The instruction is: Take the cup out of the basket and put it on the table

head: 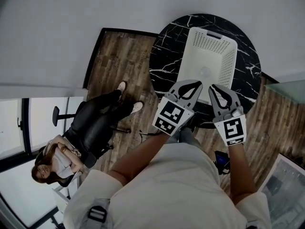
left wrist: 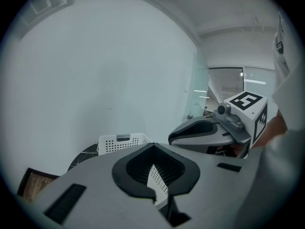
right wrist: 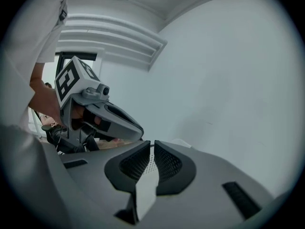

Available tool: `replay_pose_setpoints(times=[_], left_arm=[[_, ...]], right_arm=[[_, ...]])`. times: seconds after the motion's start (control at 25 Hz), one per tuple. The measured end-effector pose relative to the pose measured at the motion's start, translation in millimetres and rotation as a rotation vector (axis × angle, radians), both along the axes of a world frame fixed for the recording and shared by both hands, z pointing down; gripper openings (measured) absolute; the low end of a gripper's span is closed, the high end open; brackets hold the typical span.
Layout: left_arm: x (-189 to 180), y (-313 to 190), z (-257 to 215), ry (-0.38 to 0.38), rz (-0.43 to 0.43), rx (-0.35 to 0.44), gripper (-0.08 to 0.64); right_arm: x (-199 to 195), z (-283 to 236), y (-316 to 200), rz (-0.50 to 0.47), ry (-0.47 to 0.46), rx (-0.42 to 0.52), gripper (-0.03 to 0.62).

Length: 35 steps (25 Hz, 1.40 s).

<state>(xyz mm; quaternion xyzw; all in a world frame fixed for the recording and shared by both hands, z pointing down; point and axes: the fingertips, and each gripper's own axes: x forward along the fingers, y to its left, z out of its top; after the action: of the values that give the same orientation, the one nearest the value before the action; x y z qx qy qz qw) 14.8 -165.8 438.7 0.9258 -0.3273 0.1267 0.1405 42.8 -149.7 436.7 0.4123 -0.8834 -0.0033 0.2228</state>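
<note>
- At the lower left of the head view a seated person (head: pixel 90 128) takes no part in the work. The chair stands on the wooden floor (head: pixel 114 61), well apart from the round table.
- The left gripper (head: pixel 194 85) sits just left of centre, over the near edge of the black marble table (head: pixel 167 56). Its own view shows the jaws drawn together at the tips with nothing between them, and only the basket is seen through the slit.
- It probably points at the basket so that either tool can go in from above.
- The white perforated basket (head: pixel 229 63) stands on the table in the upper right of centre, its open top facing the head camera.
- A pale round shape on the basket floor looks like the cup (head: pixel 206 73), though it is too faint to be sure. It appears to be inside the basket, not yet lifted out.
- The right gripper (head: pixel 213 87) is just beside the left one, level with it and angled the same way. Its jaws are closed to a thin slit and hold nothing.
- Either gripper would have to spread its jaws before reaching in.
</note>
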Motion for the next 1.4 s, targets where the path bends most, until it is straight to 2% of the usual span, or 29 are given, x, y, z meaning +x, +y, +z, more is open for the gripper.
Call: replay_pose_setpoints(times=[0.48, 0.84, 1.2, 1.4], left_arm=[[4.1, -35.9, 41.9, -0.070, -0.016, -0.105, 0.005], [6.4, -55.9, 73.3, -0.124, -0.021, -0.163, 0.005], [15.2, -65.4, 89.0, -0.137, -0.018, -0.179, 0.005], [17.8, -66.0, 99.8, -0.161, -0.015, -0.206, 0.005]], right_arm=[[-3.4, 68.1, -33.2, -0.118, 0.185, -0.133, 0.011], [-8.3, 120.4, -49.5, -0.217, 0.347, -0.237, 0.041], [-7.5, 165.5, -64.5, -0.268, 0.465, -0.325, 0.043], [-0.5, 188.2, -67.7, -0.281, 0.562, -0.378, 0.046]])
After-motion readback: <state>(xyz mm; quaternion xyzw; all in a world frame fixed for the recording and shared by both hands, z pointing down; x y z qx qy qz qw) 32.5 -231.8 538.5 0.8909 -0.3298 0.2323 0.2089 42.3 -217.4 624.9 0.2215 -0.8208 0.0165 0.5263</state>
